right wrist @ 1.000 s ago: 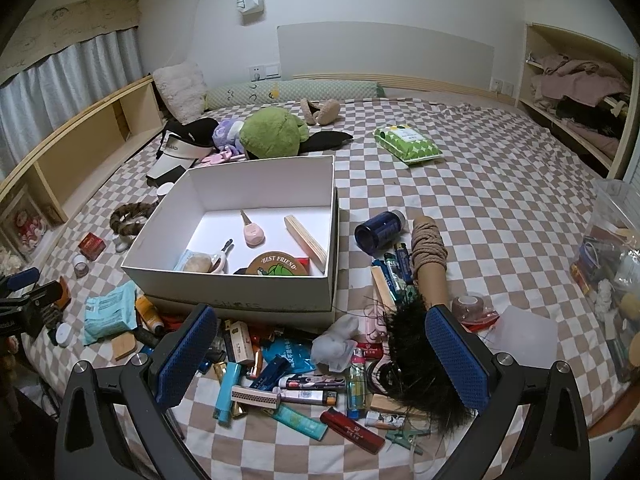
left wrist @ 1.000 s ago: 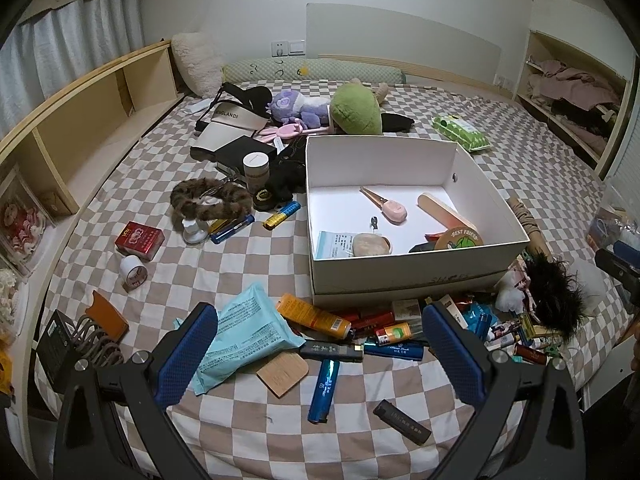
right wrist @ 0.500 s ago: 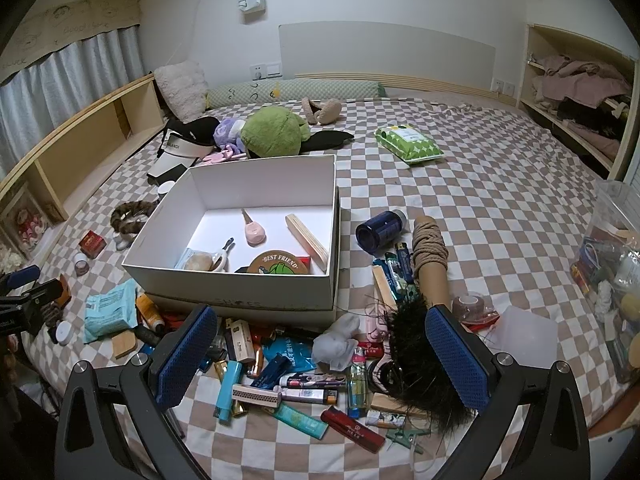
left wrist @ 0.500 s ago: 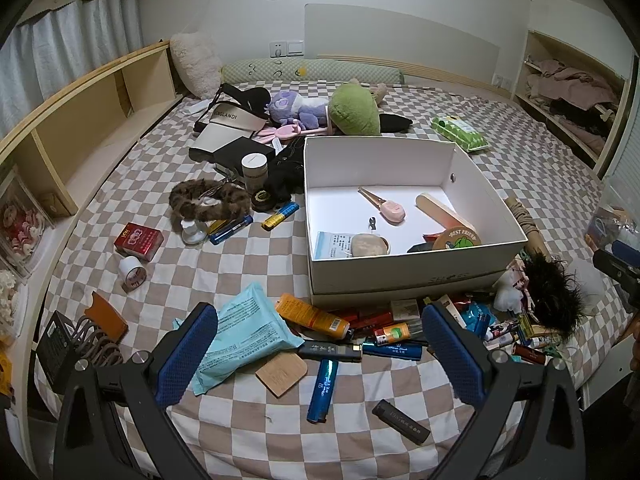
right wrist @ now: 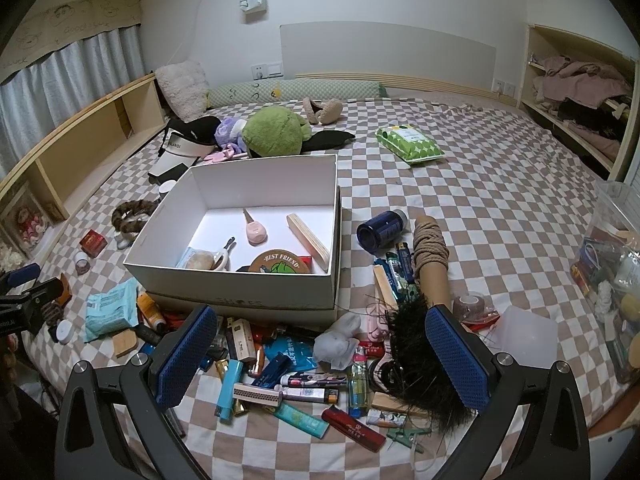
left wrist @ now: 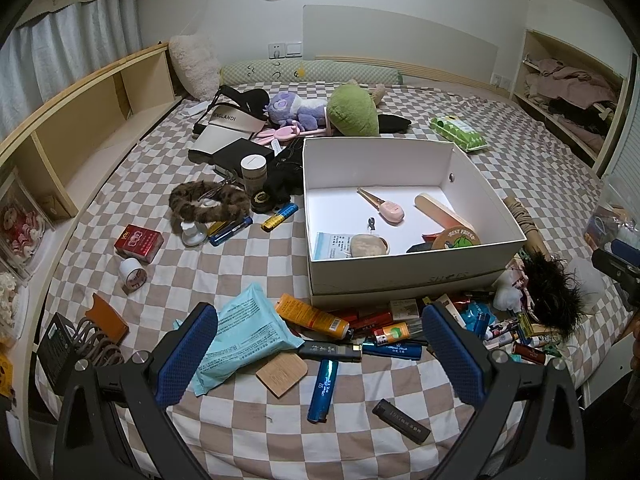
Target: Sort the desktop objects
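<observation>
The brown-and-white checked bedspread fills both views and carries everything. On it, at about one o'clock from the left gripper and eleven o'clock from the right, stands the large open white cardboard box. Inside lie a pink-handled pair of small scissors, a flat pale wooden stick, a round brown "BEST FRIEND" coaster leaning at the near wall, a beige pebble-like lump and a small light-blue sachet.

At twelve o'clock beyond the box sits a round green plush toy, with a purple plush just beside it at its nine o'clock side. A green spotted pack of wipes lies well apart at two o'clock.

Against the box's near wall is a heap of small things: a light-blue tissue packet, an orange tube, a shaggy black feather tuft, a dark-blue cylindrical bottle on its side, a metallic-blue lighter, a thin square wooden tile and a black lighter.

The left gripper hangs over this heap, blue-padded fingers wide apart, gripping nothing. The right gripper likewise hangs with jaws spread and bare, its right pad in front of the feather tuft.
</observation>
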Demonstrator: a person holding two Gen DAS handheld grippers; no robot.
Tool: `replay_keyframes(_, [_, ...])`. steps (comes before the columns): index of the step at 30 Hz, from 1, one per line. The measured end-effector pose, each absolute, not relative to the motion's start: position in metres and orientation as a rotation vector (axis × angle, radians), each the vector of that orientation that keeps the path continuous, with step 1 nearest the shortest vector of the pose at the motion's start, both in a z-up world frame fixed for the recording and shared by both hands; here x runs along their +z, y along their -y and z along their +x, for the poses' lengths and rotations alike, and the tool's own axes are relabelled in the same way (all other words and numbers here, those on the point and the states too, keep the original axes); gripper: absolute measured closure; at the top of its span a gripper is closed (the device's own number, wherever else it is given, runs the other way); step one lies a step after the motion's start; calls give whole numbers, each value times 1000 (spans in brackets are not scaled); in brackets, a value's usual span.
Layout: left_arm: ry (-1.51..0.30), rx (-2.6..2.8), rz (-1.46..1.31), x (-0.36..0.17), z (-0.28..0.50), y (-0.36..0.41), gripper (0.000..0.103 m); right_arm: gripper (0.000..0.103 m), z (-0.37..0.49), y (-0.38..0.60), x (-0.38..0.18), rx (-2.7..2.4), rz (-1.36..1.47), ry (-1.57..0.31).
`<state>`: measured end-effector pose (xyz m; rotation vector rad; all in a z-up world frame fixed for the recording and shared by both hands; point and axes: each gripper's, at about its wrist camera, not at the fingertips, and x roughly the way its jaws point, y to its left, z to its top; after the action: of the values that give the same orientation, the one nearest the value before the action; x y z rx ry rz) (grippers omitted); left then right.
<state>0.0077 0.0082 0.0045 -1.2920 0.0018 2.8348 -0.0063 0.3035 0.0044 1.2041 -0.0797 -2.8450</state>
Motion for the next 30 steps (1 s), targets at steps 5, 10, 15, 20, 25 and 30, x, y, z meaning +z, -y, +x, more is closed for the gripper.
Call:
replay_keyframes(5, [-8,2831,-1288,5,9,-10,0,0,-7,-304,4,-2843,1203,79])
replay_keyframes(10, [-14,2829,-1286,5,10,-11,0,0,-6,-304,4,-2841,1202,73])
replay_keyframes(15, [-13,2833,-1284,5,11,-11,0,0,-6,-304,4,-2844,1202,75])
replay_keyframes(20, [-13,2833,-1285,5,11,-11,0,0,-5,-304,5,-2847,1205,75])
replay_keyframes(25, [6,2821,-1270,8,12,-10,0,0,-2,-303,7,-2849,1201,76])
replay_keyframes(30, [111,2774,-1262,13,18,-3,0,0,7,-302,14,-2872,1151,72])
